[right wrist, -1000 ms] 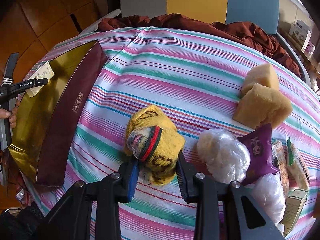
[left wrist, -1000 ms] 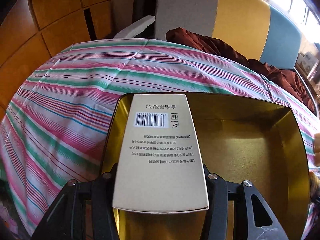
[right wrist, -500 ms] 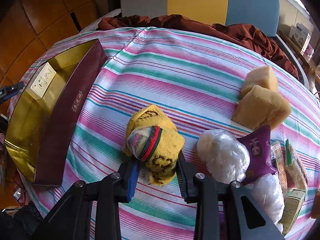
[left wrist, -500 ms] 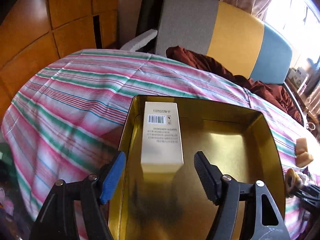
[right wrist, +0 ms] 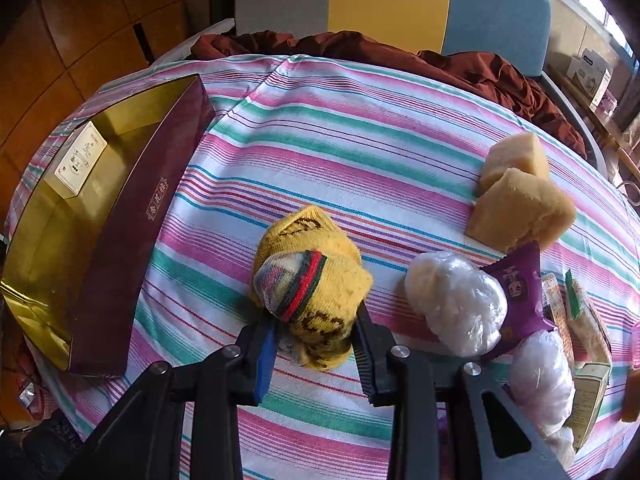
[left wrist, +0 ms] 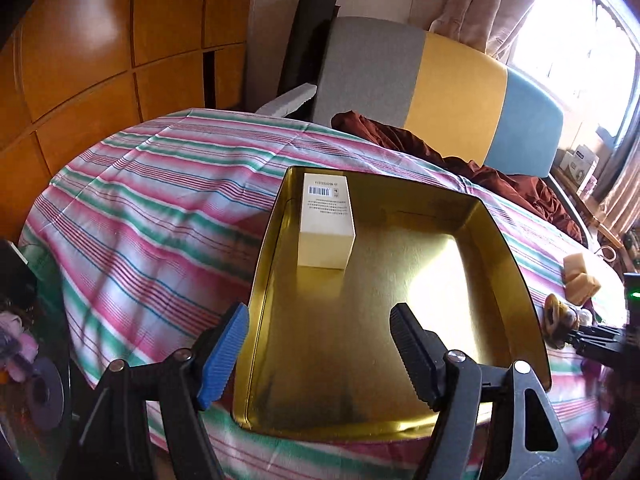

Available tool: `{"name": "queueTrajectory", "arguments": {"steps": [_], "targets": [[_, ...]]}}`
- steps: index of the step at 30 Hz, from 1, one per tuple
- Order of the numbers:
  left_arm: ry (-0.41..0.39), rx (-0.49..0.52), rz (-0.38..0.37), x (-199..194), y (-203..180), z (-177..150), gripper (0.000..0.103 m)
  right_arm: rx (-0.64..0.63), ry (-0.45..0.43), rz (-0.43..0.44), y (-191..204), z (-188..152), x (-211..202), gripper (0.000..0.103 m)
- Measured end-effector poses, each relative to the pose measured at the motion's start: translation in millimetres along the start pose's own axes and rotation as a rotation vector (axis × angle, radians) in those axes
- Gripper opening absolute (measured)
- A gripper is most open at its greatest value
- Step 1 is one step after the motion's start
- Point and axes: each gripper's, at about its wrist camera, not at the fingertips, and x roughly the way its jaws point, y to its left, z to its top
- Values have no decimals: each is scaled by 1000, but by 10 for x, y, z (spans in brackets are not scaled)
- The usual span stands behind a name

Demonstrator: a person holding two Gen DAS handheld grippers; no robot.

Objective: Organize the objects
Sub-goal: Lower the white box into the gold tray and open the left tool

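One item is put away so far: a cream carton lies flat in the gold tin, against its far-left corner, in the centre of the left wrist view. The rest of the tin's floor is bare. The left hand-held gripper sits at the bottom of that frame with its jaws apart and nothing between them, the carton well clear of its pads; the jaws have just been opening, so this reads as a finished drop-off.

In the right wrist view the right hand-held gripper, at lower centre, is clenched on a rolled yellow knit bundle, which bulges between the pads and appears to rest on the striped cloth of the worktop. The tin stands at the left edge of this frame, well apart from the bundle.

Most of the sorting looks still to do. At the right of the frame lie two yellow sponge blocks, two white plastic-wrapped bundles, a purple snack packet and some small cartons, partly cut off by the edge. By my reckoning the task is at an early stage, with the knit bundle the likely next thing for the tin.
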Motion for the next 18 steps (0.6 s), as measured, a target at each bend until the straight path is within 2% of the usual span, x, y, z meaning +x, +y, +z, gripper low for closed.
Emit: {"name": "queueTrajectory", "arguments": {"steps": [11, 18], "targets": [[-10, -23, -4, -106, 142, -141, 75, 51, 7, 9, 115, -67, -83, 32], [-14, -37, -12, -136, 220, -200, 75, 46, -77, 28, 305, 54, -426, 32]]}}
